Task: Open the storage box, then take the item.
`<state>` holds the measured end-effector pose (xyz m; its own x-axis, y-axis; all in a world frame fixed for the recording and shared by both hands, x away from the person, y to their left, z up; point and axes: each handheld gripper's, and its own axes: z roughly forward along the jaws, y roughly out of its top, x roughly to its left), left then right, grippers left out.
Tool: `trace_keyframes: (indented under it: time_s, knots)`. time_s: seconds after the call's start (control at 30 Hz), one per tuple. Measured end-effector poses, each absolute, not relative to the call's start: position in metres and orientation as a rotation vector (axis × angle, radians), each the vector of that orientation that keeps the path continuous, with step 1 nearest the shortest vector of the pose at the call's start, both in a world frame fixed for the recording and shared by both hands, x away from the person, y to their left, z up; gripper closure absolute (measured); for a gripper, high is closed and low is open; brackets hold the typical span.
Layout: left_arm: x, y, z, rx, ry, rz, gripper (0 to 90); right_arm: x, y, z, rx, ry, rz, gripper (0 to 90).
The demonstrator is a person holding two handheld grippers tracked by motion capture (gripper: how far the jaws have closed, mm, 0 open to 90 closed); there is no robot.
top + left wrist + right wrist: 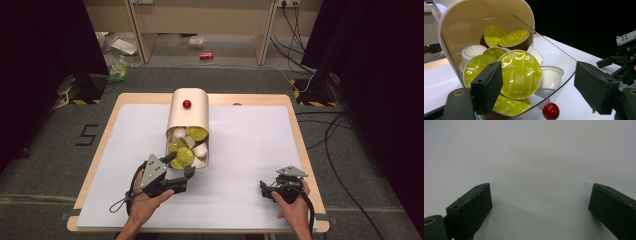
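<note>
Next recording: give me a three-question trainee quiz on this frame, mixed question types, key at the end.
1. True or false: the left gripper is shut on a capsule.
2. Which colour are the foil lids of the capsules in the container? A) red B) yellow-green C) blue
3. Fill in: the right gripper is over the white ____, away from the container.

Key:
1. False: its jaws stand open at the container's clear opening.
2. B.
3. Mat.
</note>
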<state>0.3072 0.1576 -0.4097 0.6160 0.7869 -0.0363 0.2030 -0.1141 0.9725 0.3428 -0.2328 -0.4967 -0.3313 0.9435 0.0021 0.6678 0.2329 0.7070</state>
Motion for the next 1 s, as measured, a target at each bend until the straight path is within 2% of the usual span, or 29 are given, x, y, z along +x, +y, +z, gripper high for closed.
trace_keyframes:
  time_s: [1.0]
  knots:
    - [0.328,0.153,-0.409,1.661,0.883,0.682,24.0,0.343,-0.233,-0.497,1.478,2.084,0.865,5.0]
